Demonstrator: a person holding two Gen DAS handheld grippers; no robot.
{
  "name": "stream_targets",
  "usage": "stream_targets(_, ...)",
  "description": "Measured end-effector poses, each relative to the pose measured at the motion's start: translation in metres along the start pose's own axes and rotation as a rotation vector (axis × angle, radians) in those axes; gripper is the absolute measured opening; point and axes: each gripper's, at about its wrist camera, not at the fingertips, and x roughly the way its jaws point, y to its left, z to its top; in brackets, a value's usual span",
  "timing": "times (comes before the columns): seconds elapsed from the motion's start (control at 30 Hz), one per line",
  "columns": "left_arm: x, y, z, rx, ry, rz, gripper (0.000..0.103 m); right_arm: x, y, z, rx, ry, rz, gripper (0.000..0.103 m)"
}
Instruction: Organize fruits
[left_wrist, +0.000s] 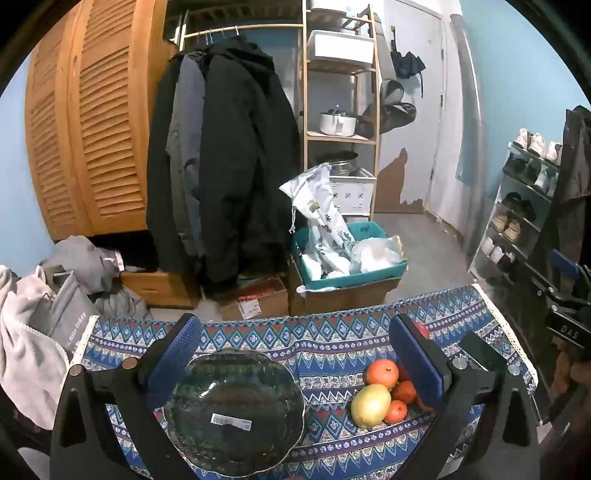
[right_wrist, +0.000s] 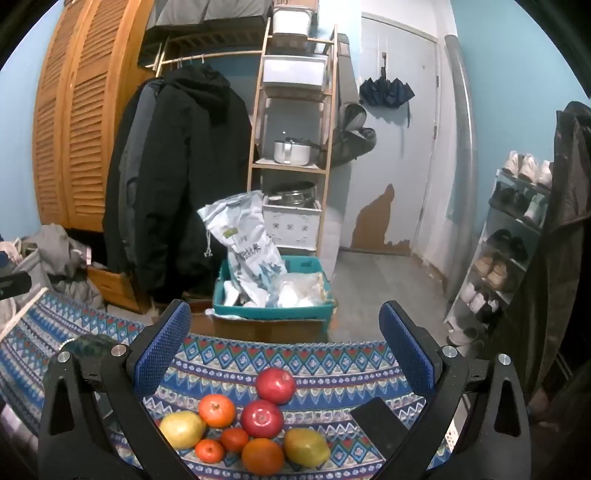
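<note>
In the left wrist view, the left tool (left_wrist: 295, 354) is seen spread wide, with nothing pinched between its blue pads. Below it, a dark glass bowl (left_wrist: 234, 411) with a barcode sticker is set on the table (left_wrist: 332, 332), which is covered by a blue patterned cloth. To the right of the bowl, apart from it, a yellow-green mango (left_wrist: 370, 405) and several oranges (left_wrist: 382, 373) are grouped, partly hidden by the right-hand finger. In the right wrist view, the right tool (right_wrist: 286, 350) is likewise seen spread wide and empty. Under it the fruits are clustered on the cloth: two red apples (right_wrist: 262, 418), oranges (right_wrist: 217, 410) of differing sizes, a second mango (right_wrist: 306, 446) and the first mango (right_wrist: 182, 429). A dark flat phone-like object (right_wrist: 380, 424) is seen lying just right of the cluster. The bowl's edge (right_wrist: 90, 343) is glimpsed at far left.
</note>
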Motion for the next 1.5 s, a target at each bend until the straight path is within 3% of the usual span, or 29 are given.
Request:
stream_targets(0.43, -0.001, -0.008, -0.003, 0.038, 0.003, -0.008, 0.102, 0.001, 0.000, -0.002, -0.007, 0.004, -0.005, 0.100)
stream_targets(1.5, 0.000, -0.003, -0.007, 0.022, 0.003, -0.028, 0.102, 0.002, 0.001, -0.002, -0.015, 0.007, -0.004, 0.100)
